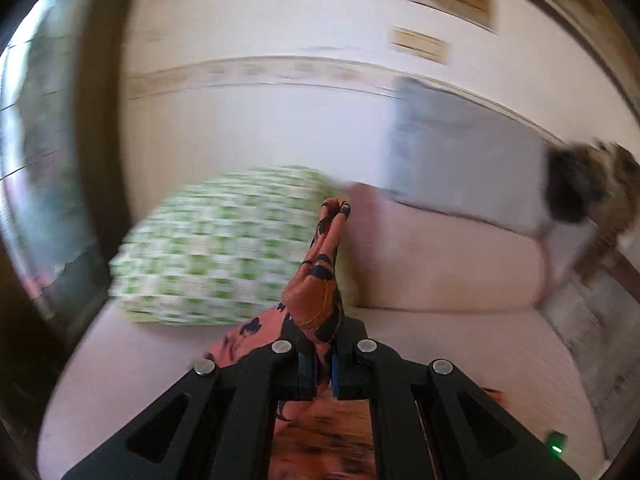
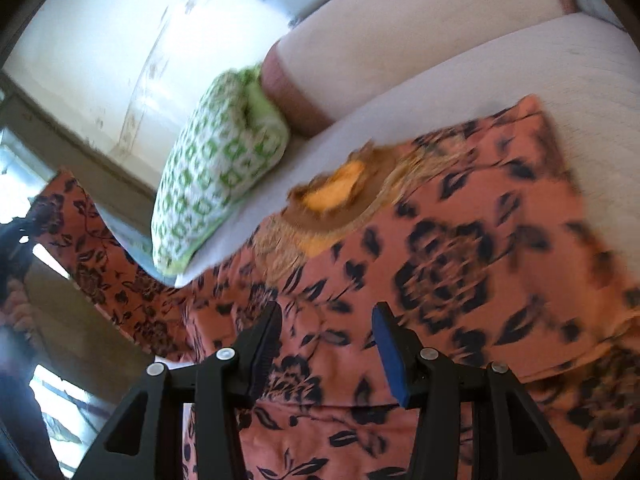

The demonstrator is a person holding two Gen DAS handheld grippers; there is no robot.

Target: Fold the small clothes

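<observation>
1. Bed (image 1: 460, 344): pale ribbed cover. Its near edge is cut off by both frames. A bare strip lies to the right of the left gripper.
2. Bolster (image 1: 448, 264): long and pale, lying across the head of the bed against the wall.
3. Garment (image 2: 460, 272): rust cloth with a black flower print, spread over the bed's near part. The neckline with its yellow-brown trim points toward the bolster, so the long axis runs from there back to the grippers. One end trails off the bed's left edge, and its far tip is lost in glare. The hem is cut off below the right wrist view.
4. Pillow (image 1: 224, 244): green-and-white check, leaning at the bolster's left end, near the garment's neckline but apart from it. Blurred in both views.
5. Left gripper (image 1: 325, 376): clamped on a fold of the garment, and a pinched ridge stands up past the fingers toward the pillow.
6. Right gripper (image 2: 326, 344): jaws spread wide above the cloth with nothing between them. Touch cannot be judged.
7. The right background of the left view is smeared. A grey shape and a dark shape there are unreadable.
</observation>
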